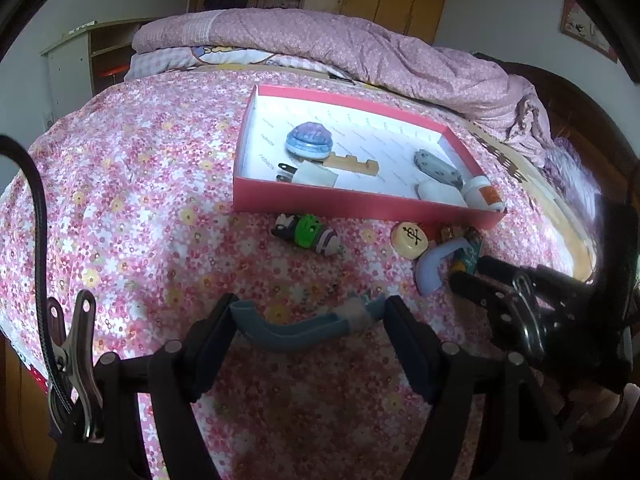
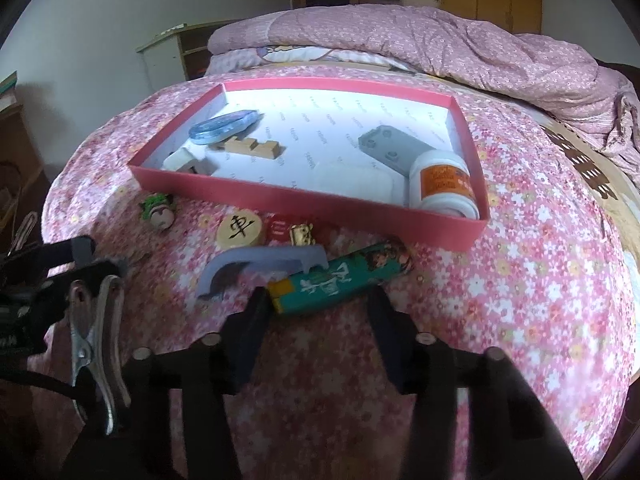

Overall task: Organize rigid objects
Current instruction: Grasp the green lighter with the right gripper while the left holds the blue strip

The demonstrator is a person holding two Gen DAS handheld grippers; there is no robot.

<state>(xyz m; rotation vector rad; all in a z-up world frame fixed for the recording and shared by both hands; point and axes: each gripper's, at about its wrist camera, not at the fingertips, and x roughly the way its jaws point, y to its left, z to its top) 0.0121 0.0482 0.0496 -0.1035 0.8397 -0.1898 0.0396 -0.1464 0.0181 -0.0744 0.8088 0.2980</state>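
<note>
My left gripper (image 1: 310, 312) is shut on a blue curved piece (image 1: 296, 334), which spans the gap from pad to pad just above the bedspread. My right gripper (image 2: 318, 300) has a teal lighter (image 2: 340, 280) lying slantwise between its fingertips; one pad is at the lighter's yellow end and the other touches its side. In the left wrist view the right gripper (image 1: 468, 272) sits at the right, by the lighter (image 1: 471, 251). A pink tray (image 1: 360, 200) (image 2: 280, 196) holds a blue shell-shaped item (image 1: 308, 141), a wooden block (image 2: 250, 147), a white plug, a grey piece and a white bottle (image 2: 442, 186).
Loose on the flowered bedspread in front of the tray lie a green figurine (image 1: 308, 236) (image 2: 158, 210), a round chess piece (image 1: 409, 238) (image 2: 239, 231), a lavender curved piece (image 1: 432, 268) (image 2: 264, 264) and a red-and-gold trinket (image 2: 298, 234). A rumpled quilt (image 1: 360, 44) lies behind.
</note>
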